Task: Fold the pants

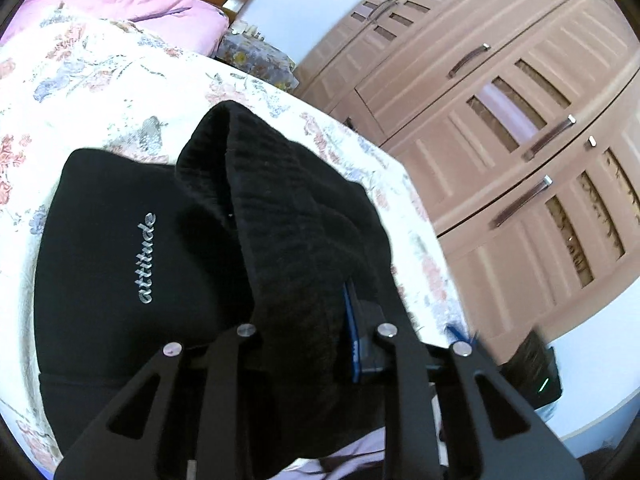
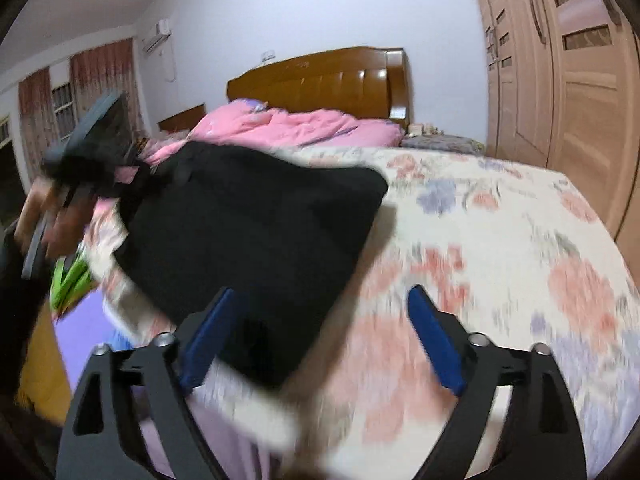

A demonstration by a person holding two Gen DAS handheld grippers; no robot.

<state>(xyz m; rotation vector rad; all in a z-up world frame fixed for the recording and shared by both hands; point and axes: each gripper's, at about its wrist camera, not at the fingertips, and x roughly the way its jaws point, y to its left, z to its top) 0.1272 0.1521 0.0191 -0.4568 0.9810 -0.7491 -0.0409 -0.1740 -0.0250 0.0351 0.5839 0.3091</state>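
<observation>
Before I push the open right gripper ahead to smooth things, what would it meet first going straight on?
Probably the near edge of the black pants lying on the floral bedspread; the right gripper points downward, though blur makes depth uncertain.

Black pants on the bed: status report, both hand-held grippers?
Left hand-held gripper shut on black pants, ribbed edge lifted. Right hand-held gripper open, empty, over floral bedspread. Nothing in the way.

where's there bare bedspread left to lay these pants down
Free: the floral bedspread to the right of the black pants, running toward the wardrobe, and the strip between the pants and the pink quilt. Crowded: the left edge, where the left gripper pinches a lifted fold. The right gripper is open.
</observation>
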